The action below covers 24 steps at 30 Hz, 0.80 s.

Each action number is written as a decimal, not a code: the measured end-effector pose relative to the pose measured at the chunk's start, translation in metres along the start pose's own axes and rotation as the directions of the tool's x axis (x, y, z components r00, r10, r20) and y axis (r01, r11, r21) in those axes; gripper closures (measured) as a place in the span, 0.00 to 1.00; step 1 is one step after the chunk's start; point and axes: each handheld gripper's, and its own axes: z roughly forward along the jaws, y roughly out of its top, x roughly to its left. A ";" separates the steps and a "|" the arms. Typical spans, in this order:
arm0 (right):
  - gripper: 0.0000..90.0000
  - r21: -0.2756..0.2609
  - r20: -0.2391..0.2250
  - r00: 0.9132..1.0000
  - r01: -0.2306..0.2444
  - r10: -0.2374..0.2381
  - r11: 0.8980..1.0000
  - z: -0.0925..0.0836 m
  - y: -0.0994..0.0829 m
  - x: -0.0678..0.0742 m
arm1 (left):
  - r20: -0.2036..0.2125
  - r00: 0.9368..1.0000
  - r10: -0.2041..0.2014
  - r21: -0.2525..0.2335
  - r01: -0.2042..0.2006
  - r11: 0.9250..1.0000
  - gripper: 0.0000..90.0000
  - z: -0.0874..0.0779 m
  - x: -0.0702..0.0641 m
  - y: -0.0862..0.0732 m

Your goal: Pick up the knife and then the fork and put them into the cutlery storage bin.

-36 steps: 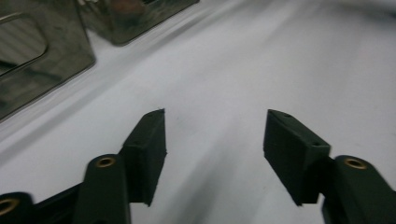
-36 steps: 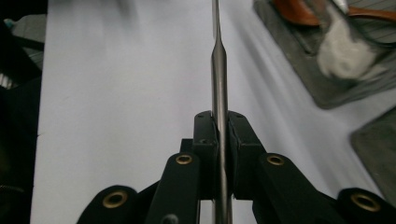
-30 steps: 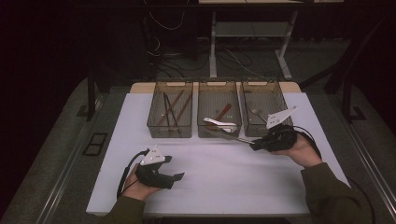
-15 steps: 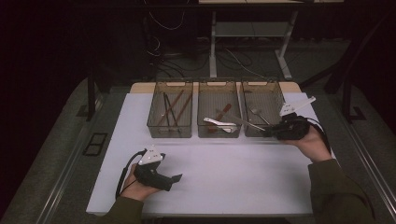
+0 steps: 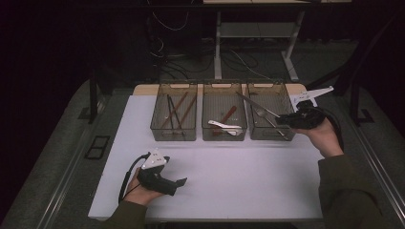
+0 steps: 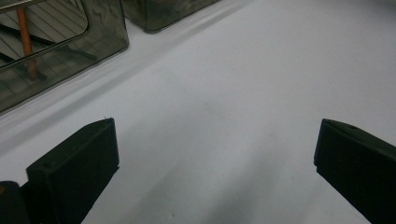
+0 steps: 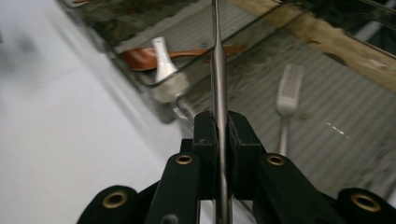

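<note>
My right gripper [image 5: 282, 119] hangs over the right edge of the right bin [image 5: 270, 84], shut on a thin metal utensil [image 5: 258, 106]. In the right gripper view the shaft [image 7: 218, 70] runs straight up from the closed jaws [image 7: 219, 123] and its far end is out of frame. Below it a metal fork [image 7: 287, 100] lies in that bin. My left gripper [image 5: 180, 182] rests on the white table near the front left. Its jaws have just been opening and now stand wide [image 6: 215, 154] with only bare tabletop between them.
Three clear bins stand in a row at the back of the white table [image 5: 239, 176]. The left bin [image 5: 154, 129] holds dark and brown sticks. The middle bin [image 5: 224, 139] holds a white spoon [image 5: 224, 126] and a brown wooden one [image 7: 140, 57].
My right hand has carried the metal utensil to the right and away from the front, up over the right bin. The left hand has stayed put.
</note>
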 end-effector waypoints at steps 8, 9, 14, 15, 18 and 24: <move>0.93 0.005 0.087 0.993 -0.078 0.077 0.997 0.002 0.003 -0.020 | 0.006 1.000 0.001 -0.010 -0.001 1.000 0.00 0.000 0.000 0.000; 0.93 0.008 0.094 0.992 -0.084 0.083 0.996 0.002 0.003 -0.023 | 0.007 1.000 0.002 -0.011 -0.002 1.000 0.00 0.000 0.001 0.000; 0.93 0.024 0.144 0.981 -0.137 0.132 0.990 0.009 0.002 -0.037 | 0.008 1.000 0.000 -0.023 0.000 1.000 0.00 0.000 0.000 0.000; 0.93 0.030 0.151 0.978 -0.148 0.142 0.988 0.011 0.001 -0.039 | 0.009 1.000 0.000 -0.025 0.000 1.000 0.00 0.000 0.000 0.000; 0.93 0.050 0.179 0.970 -0.174 0.163 0.983 0.019 0.002 -0.044 | 0.010 1.000 0.002 -0.024 -0.002 1.000 0.00 0.001 0.001 -0.001; 0.93 0.101 0.218 0.957 -0.216 0.190 0.971 0.036 0.002 -0.052 | 0.014 1.000 0.005 -0.027 -0.005 1.000 0.00 0.001 0.000 -0.001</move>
